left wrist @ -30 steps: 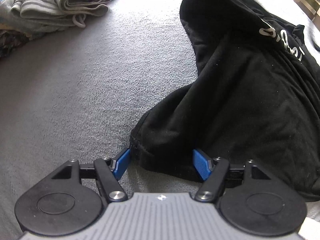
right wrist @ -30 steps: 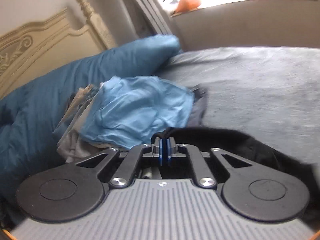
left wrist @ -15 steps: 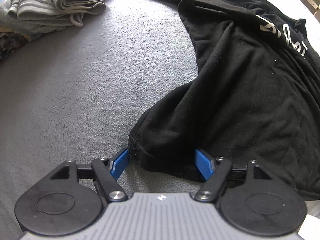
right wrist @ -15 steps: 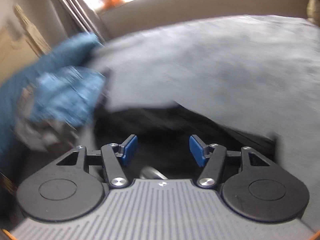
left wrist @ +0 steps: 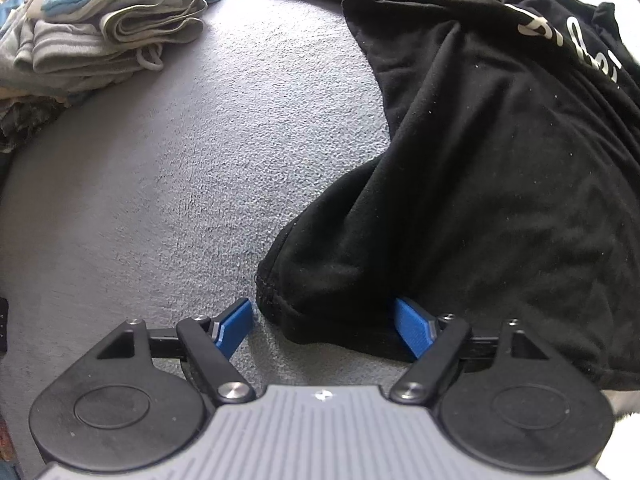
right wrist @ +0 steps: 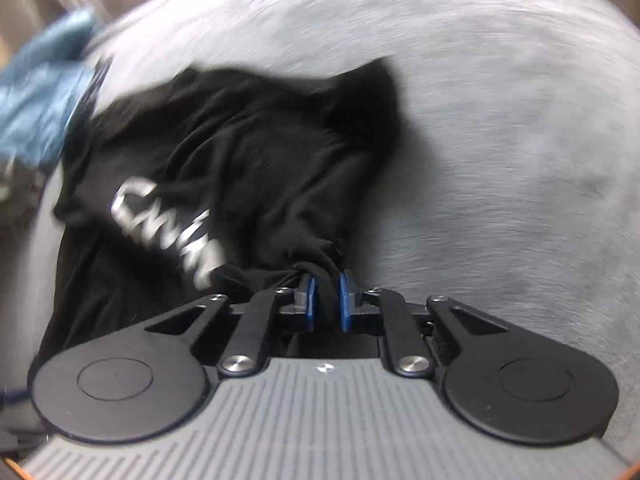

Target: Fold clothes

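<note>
A black shirt [left wrist: 500,168] with white lettering lies rumpled and spread unevenly on the bed [left wrist: 180,168], one hemmed corner bunched toward the near edge. The left claw [left wrist: 324,320] sits low at that corner with its blue fingers [left wrist: 236,320] wide apart, one on each side of the hem; placed like this it looks ready to pinch the corner, though it grips nothing at present. The right claw [right wrist: 326,300] is clamped on a gathered fold of the same shirt [right wrist: 224,160], the cloth squeezed into a thick rope between its pads, and the fabric fans out from that pinch. Holding one bunched point while the other claw frames a corner would suit pulling the shirt out flat so it can be folded, but the shirt is neither flat nor folded as it lies. The right wrist view is smeared with blur, so fine detail there is hard to read. The bed is covered in a grey, slightly fuzzy blanket that would drag on cloth pulled across it. At the far left sits a pile of clothes [left wrist: 108,32] in grey and blue, some of it looking loosely folded. Blue fabric [right wrist: 40,104] shows beyond the shirt in the right view.
</note>
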